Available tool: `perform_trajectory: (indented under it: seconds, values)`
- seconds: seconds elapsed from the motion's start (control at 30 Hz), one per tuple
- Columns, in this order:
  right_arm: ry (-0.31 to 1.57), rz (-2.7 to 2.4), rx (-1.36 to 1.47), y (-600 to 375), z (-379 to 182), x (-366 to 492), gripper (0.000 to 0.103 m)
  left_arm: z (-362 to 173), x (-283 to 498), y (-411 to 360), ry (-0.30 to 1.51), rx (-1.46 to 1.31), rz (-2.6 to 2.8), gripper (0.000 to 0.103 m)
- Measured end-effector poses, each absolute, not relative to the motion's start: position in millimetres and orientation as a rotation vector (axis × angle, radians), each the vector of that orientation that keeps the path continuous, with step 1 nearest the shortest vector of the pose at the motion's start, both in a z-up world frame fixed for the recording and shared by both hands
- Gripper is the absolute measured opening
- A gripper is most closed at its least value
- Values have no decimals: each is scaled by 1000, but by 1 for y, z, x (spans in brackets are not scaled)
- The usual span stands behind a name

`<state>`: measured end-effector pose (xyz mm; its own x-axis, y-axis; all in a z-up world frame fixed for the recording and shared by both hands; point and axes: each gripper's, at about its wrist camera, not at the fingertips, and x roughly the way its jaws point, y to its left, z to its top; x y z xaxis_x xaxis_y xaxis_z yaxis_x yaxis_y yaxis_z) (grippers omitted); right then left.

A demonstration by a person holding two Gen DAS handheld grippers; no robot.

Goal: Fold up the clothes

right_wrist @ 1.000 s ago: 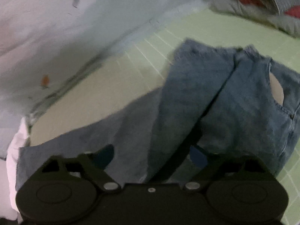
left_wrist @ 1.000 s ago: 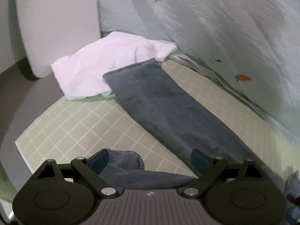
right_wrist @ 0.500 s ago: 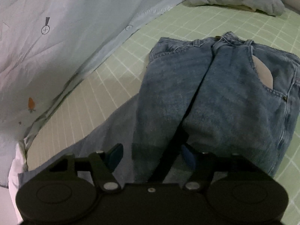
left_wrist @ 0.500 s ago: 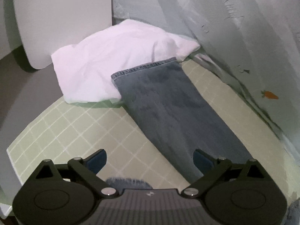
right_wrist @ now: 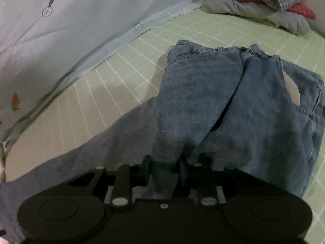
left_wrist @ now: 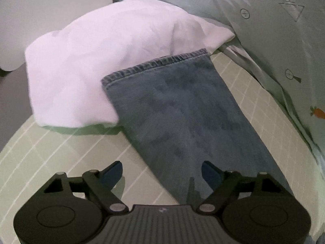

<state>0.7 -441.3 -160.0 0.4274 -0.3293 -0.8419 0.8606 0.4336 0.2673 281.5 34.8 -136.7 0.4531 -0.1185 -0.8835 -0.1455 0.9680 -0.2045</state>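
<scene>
Pale green white-gridded bed sheet [left_wrist: 50, 152]; grey-blue carrot-print quilt [right_wrist: 61, 40] bunched alongside; white flat headboard panel [left_wrist: 50, 10] behind; dim light.

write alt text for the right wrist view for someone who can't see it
The right gripper is closed on a fold of the blue jeans, which lie spread on a green checked sheet. A pale quilt with small carrot prints runs along the left, and a heap of other clothes sits at the far end.

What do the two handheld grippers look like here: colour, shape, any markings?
Both are matte black. The left gripper has two round discs, silver pivot pins, linkage arms, dark blue fingertip pads and a ribbed grey centre plate with a tiny logo. The right gripper looks similar. No cables or sleeves show.
</scene>
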Motion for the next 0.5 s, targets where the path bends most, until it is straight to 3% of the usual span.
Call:
perform_trajectory:
  seconds: [0.27, 0.3, 0.33, 0.37, 0.43, 0.5]
  values:
    - [851, -876, 796, -446, -163, 9, 36, -163, 305, 30, 1134, -292, 72, 84]
    - [844, -877, 804, -446, -162, 8, 35, -165, 305, 30, 1139, -298, 76, 72]
    - [836, -878, 812, -446, -161, 7, 28, -167, 305, 31, 1147, -309, 84, 51]
    - [827, -880, 821, -446, -161, 6, 17, -168, 304, 31, 1157, -321, 98, 45]
    - [793, -885, 840, -448, -156, 0, 10, -166, 300, 32, 1159, -340, 98, 9]
    - [765, -879, 841, -449, -152, -6, 7, -162, 296, 34, 1143, -367, 93, 7]
